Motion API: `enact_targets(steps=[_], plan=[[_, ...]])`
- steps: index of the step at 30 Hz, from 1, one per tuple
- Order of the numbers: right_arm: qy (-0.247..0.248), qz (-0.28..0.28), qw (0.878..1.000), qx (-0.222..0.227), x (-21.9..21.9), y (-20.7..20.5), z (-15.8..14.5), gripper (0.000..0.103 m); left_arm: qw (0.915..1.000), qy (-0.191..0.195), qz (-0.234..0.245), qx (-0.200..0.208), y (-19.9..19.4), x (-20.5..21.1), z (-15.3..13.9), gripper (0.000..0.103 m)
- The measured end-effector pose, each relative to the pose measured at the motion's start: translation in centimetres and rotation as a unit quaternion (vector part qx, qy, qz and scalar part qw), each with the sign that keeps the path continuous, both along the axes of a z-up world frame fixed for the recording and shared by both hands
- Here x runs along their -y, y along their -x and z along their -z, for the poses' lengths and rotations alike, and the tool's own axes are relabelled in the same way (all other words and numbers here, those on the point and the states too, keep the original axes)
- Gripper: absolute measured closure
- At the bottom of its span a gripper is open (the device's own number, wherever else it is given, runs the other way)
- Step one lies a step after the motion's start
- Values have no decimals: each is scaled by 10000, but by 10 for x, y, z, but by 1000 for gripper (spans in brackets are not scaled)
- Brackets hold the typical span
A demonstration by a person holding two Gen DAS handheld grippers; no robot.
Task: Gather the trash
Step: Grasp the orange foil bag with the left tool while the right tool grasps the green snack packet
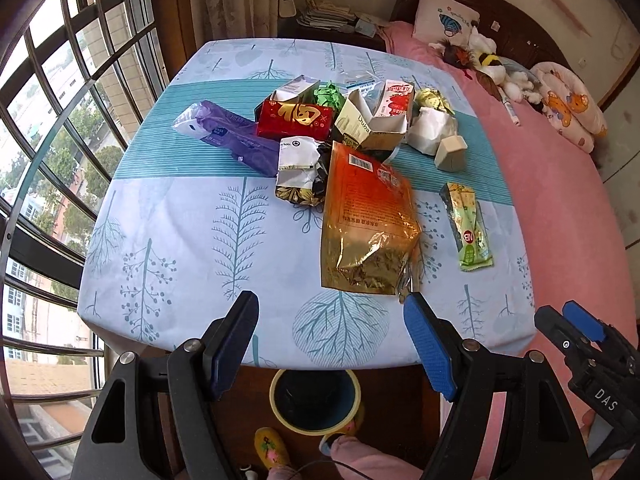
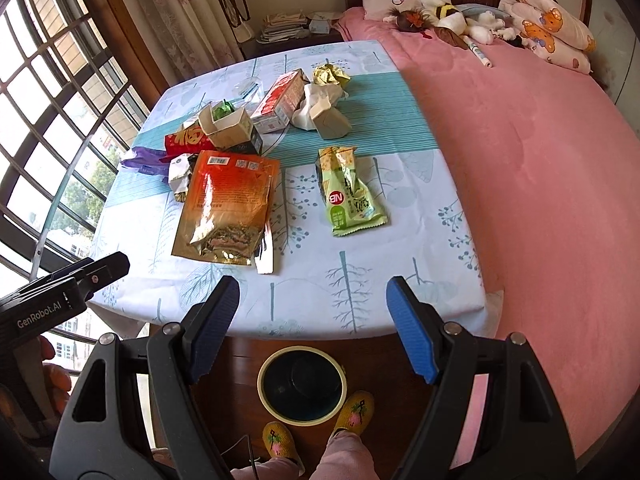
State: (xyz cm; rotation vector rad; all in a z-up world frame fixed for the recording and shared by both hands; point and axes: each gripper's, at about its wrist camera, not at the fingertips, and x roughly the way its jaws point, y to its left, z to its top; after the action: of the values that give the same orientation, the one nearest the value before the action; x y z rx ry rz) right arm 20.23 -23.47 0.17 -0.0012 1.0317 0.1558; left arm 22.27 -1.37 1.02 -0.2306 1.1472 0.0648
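Note:
Trash lies on the table with the blue tree-print cloth (image 1: 180,240). An orange and gold foil pouch (image 1: 366,216) (image 2: 228,204) is nearest. A green snack wrapper (image 1: 468,226) (image 2: 348,196) lies to its right. Behind are a red packet (image 1: 296,118), a purple tissue pack (image 1: 228,136), torn cartons (image 1: 368,124) and crumpled paper (image 2: 316,108). A dark bin with a yellow rim (image 1: 316,400) (image 2: 302,386) stands on the floor below the table's near edge. My left gripper (image 1: 330,308) and right gripper (image 2: 312,292) are open and empty above the near edge.
A bed with a pink cover (image 2: 540,160) runs along the table's right side, with pillows and plush toys (image 2: 460,16) at its head. A barred window (image 1: 52,120) is on the left. My slippered feet (image 2: 280,440) stand by the bin.

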Motion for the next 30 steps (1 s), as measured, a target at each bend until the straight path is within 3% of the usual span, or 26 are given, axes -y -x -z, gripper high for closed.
enact_targets(steps=[7,14,19,24,27,30], plan=[[93,-200,9996,-189,19,-59,26,29,9966,-734,-195,-334,-60,13,15,27],[197,-453,9978,-448,19,-118,70,29,9916,-986,134,-823,-104,55,48,27],[379,-645,9958,-523,10,-151,97,29,9905,-916,223,-999,-122,78,65,27],[663,-828,9921,-672,0,-167,124,29,9865,-1179,260,-1105,-138,101,82,27],[716,-879,9915,-645,-1,-167,133,40,9827,-1369,219,-1227,-145,108,96,27],[823,-1036,9896,-558,-3,-164,136,42,9812,-1380,104,-1341,-151,112,109,27]])
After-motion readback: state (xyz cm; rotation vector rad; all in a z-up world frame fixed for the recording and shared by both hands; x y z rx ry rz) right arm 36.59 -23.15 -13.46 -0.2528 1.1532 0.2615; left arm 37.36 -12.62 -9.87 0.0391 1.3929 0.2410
